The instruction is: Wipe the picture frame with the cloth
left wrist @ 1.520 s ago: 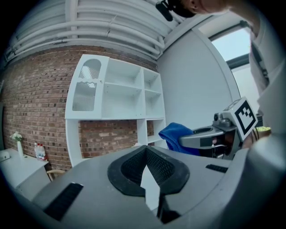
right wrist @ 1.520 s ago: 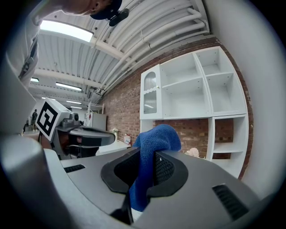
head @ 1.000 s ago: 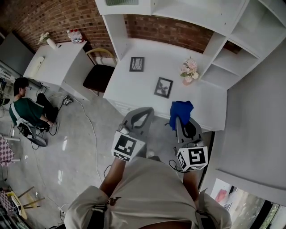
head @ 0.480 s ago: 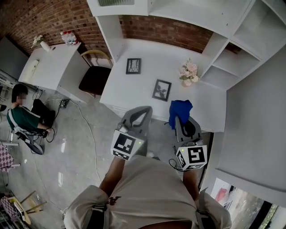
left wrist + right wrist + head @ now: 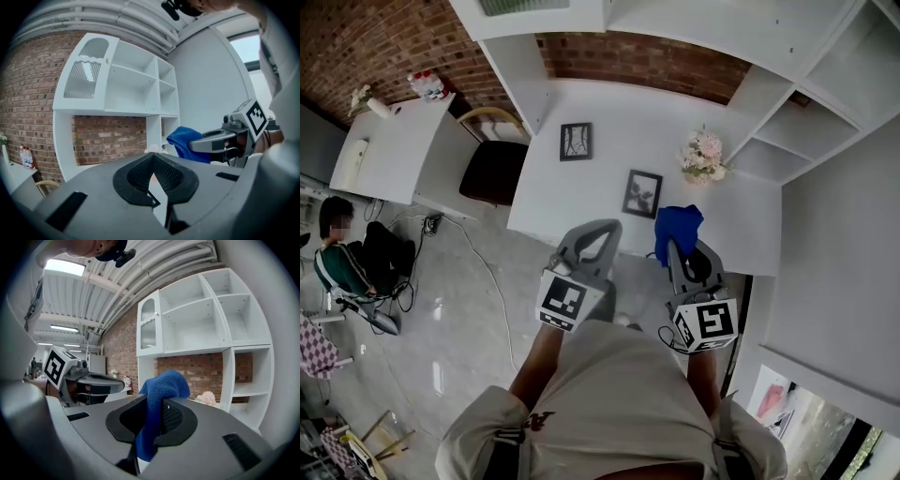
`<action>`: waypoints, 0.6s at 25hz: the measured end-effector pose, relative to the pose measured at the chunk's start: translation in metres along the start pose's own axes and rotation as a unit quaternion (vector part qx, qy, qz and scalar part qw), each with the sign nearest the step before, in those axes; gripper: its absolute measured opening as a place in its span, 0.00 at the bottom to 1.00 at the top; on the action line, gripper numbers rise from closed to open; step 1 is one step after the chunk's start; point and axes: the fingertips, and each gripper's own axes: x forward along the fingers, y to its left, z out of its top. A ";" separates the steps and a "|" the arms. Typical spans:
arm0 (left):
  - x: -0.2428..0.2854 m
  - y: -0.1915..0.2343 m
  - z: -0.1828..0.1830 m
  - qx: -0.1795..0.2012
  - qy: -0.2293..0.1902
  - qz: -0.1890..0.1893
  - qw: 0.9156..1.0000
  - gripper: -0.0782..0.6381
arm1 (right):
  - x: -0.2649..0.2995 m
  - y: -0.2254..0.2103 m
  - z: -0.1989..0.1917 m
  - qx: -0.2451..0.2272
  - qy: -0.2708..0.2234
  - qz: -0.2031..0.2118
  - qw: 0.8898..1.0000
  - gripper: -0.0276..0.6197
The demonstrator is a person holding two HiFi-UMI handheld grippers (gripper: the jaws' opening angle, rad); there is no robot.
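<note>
- Viewed from overhead: a person standing at the front edge of a white desk [image 5: 609, 112], with a gripper in each hand.
- Right gripper [image 5: 675, 247] clenched on a blue cloth [image 5: 678, 228], held at the desk's front edge. Cloth bunched above the jaws and hanging down between them.
- Left gripper [image 5: 598, 230] closed tip to tip, grasping nothing, also at the desk's front edge, just left of the right one.
- Near frame [image 5: 642, 193], dark, on the desk close behind its front edge, roughly between the two grippers and touched by neither.
- Far frame [image 5: 575, 142], also dark, further back on the desk and to the left.
- Pot of pink flowers [image 5: 703, 157] on the desk's right part, near the near frame but apart from it. Pot itself mostly hidden under the blooms.
- White shelves [image 5: 806, 84] rising over the desk's back and right side, divided into open compartments, against a brick wall [image 5: 647, 58].
- Dark chair [image 5: 492, 169] at the desk's left end.
- Further left of the desk, a second white table [image 5: 389, 141] bearing small bottles [image 5: 427, 82].
- Beyond the desk's left end, lower in the view, a seated person [image 5: 347, 258].
</note>
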 end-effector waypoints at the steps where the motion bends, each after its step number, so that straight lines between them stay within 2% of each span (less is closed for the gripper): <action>1: 0.004 0.005 -0.002 -0.002 0.002 -0.003 1.000 0.11 | 0.006 -0.002 -0.001 0.000 0.004 -0.002 1.000 0.09; 6: 0.026 0.029 -0.016 -0.013 0.013 -0.024 1.000 0.11 | 0.032 -0.007 -0.006 0.005 0.015 -0.004 1.000 0.10; 15: 0.064 0.063 -0.049 0.003 0.038 -0.068 0.997 0.11 | 0.075 -0.019 -0.033 0.016 0.049 -0.034 0.998 0.10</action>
